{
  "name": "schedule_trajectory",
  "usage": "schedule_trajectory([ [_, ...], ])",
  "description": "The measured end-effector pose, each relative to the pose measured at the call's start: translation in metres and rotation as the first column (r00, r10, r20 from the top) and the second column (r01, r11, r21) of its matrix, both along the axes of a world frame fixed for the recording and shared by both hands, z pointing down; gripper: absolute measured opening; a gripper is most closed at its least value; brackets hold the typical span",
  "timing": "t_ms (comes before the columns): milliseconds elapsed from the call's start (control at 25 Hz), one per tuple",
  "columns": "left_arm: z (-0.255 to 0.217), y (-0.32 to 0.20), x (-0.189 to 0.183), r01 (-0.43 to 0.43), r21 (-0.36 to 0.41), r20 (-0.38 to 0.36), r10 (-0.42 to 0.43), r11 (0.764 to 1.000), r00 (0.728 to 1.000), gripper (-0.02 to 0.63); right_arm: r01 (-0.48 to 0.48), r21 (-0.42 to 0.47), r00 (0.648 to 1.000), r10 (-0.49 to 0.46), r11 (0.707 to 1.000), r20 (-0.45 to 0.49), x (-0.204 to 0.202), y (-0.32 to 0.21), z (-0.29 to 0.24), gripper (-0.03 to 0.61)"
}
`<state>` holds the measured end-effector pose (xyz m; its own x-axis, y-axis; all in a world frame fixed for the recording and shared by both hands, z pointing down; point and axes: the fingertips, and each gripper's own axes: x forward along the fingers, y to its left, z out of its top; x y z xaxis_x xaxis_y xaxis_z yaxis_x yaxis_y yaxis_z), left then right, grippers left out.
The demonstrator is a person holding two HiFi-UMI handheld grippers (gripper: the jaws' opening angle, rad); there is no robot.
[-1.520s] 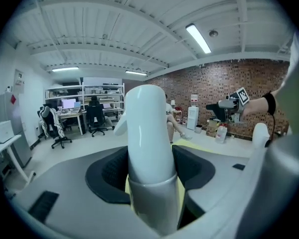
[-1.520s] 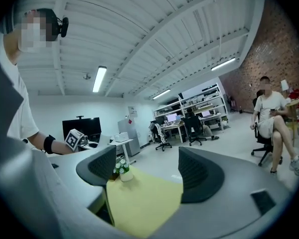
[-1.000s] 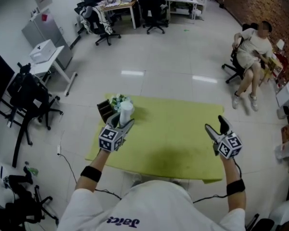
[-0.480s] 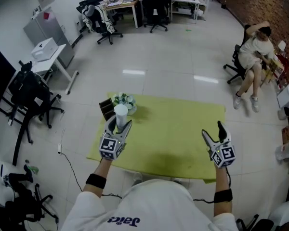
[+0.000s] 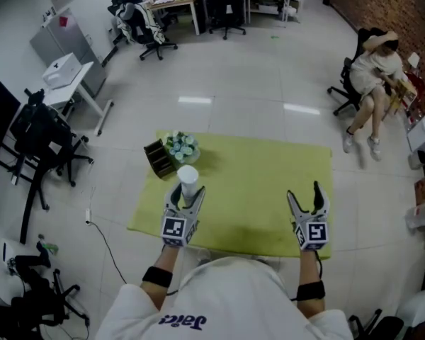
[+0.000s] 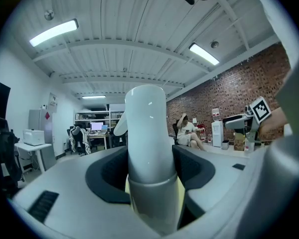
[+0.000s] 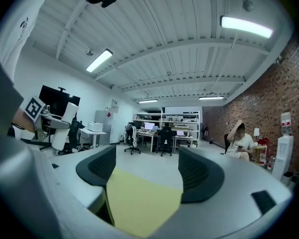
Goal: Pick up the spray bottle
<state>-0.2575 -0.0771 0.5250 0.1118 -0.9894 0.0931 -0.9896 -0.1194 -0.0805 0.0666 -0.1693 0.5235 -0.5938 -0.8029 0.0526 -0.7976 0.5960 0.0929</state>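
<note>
While left gripper sits clamped level on the bottle, the bottle stands upright between its jaws, over the table's near-left part. Right gripper is empty, jaws apart, well off to the right. The lift looks like the left hand's job.

On the table mid-frame, a slotted box and a small plant sit side by side at its upper-left corner, the spray bottle just below them in the left gripper, the right gripper at lower right.
</note>
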Motion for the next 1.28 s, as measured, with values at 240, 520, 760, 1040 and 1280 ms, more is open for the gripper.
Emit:
schedule_trajectory([
  [240,0.003,0.007,0.014,0.016,-0.006,-0.044,-0.016,1.000,0.999,0.272,-0.002,0.008,0.999,0.001,1.000,0.039,-0.011,0.013,0.005,0.393],
  [520,0.007,-0.004,0.010,0.022,0.031,-0.028,-0.021,0.999,0.999,0.272,-0.024,0.016,0.996,0.023,1.000,0.087,-0.022,0.006,0.007,0.382],
  [760,0.007,-0.009,0.011,0.019,0.066,-0.020,-0.018,0.998,1.000,0.272,-0.059,0.025,0.994,0.056,0.998,0.090,-0.025,-0.001,0.006,0.373],
  [1040,0.004,-0.022,0.011,0.008,0.061,-0.034,-0.005,0.998,0.999,0.270,-0.077,0.072,0.995,0.073,0.994,0.061,-0.024,-0.011,-0.004,0.373],
  [1280,-0.001,-0.039,0.004,0.004,0.069,-0.045,-0.001,0.998,0.999,0.270,-0.075,0.094,0.996,0.071,0.993,0.047,-0.031,-0.023,-0.008,0.371],
])
